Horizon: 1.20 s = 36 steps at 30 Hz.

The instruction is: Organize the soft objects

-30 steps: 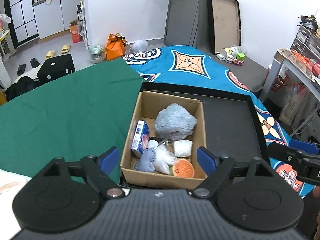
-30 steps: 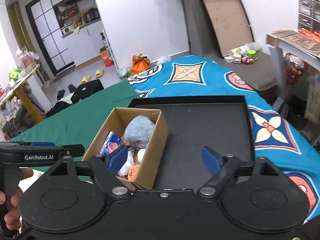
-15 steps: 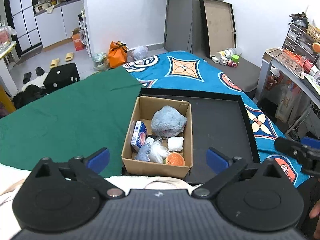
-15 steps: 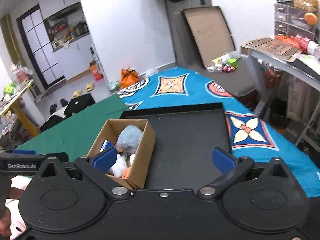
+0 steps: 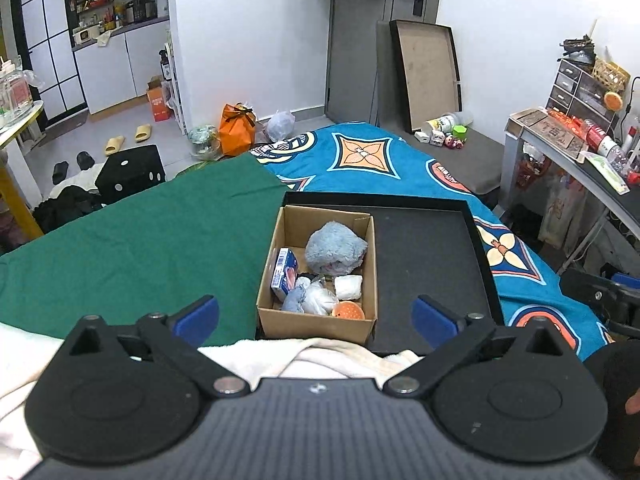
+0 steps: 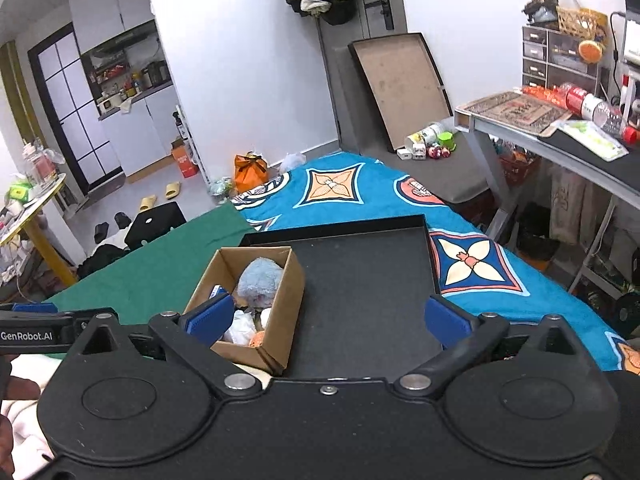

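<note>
A cardboard box [image 5: 372, 264] [image 6: 288, 300] stands in the left part of a black tray [image 5: 436, 264] [image 6: 360, 276] on the bed. Inside lie a fluffy blue plush [image 5: 334, 246] [image 6: 259, 280], a blue-and-white packet [image 5: 284, 272], a white pad [image 5: 349, 286], a clear bag [image 5: 318, 300], a small grey-blue toy [image 5: 294, 301] and an orange sponge [image 5: 349, 311]. My left gripper [image 5: 316, 316] hangs open above and in front of the box, holding nothing. My right gripper [image 6: 326, 318] is open too, over the tray's near edge, right of the box.
A green cloth [image 5: 140, 232] covers the bed's left, a blue patterned sheet [image 5: 372, 160] the right. White fabric [image 5: 320, 354] lies under the grippers. A desk [image 6: 560, 136] stands right; a flat box lid [image 6: 400, 84] leans on the far wall. A hand [image 6: 12, 400] shows at left.
Both grippers have pulled back and risen, so the box looks smaller and farther. Both jaws have spread wider. The white fabric has come into view at the bottom.
</note>
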### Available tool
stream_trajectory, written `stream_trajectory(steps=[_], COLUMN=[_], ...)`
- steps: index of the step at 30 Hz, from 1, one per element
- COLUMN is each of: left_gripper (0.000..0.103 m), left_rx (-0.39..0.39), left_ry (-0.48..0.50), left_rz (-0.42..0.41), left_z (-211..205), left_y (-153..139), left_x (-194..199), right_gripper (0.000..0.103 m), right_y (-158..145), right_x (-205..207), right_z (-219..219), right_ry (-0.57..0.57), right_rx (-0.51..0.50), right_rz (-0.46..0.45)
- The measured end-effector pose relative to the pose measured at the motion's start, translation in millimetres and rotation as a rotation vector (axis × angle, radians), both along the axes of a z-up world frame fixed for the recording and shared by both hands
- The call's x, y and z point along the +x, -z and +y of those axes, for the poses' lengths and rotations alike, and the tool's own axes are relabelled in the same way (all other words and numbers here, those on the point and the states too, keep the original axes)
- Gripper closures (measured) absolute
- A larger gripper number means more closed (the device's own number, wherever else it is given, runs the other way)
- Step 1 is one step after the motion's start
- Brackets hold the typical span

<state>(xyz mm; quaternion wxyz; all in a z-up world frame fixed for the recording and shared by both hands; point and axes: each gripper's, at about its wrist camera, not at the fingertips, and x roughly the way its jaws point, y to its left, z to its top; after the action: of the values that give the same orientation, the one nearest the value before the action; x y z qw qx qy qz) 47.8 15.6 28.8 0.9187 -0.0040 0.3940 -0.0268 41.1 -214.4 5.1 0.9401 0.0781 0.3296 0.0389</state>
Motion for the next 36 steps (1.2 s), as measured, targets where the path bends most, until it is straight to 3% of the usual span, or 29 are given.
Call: stream_trajectory(steps=[36], left_gripper=[0.001], left_rx=[0.008], left_ry=[0.001], left_rz=[-0.143], left_z=[12.1], left_y=[-43.1], left_x=[-89.5], right_gripper=[0.0], right_y=[-39.2], right_x=[-77.3], right_z=[12.4], right_ry=[0.0], right_rx=[-0.036], right_rz=[-0.117])
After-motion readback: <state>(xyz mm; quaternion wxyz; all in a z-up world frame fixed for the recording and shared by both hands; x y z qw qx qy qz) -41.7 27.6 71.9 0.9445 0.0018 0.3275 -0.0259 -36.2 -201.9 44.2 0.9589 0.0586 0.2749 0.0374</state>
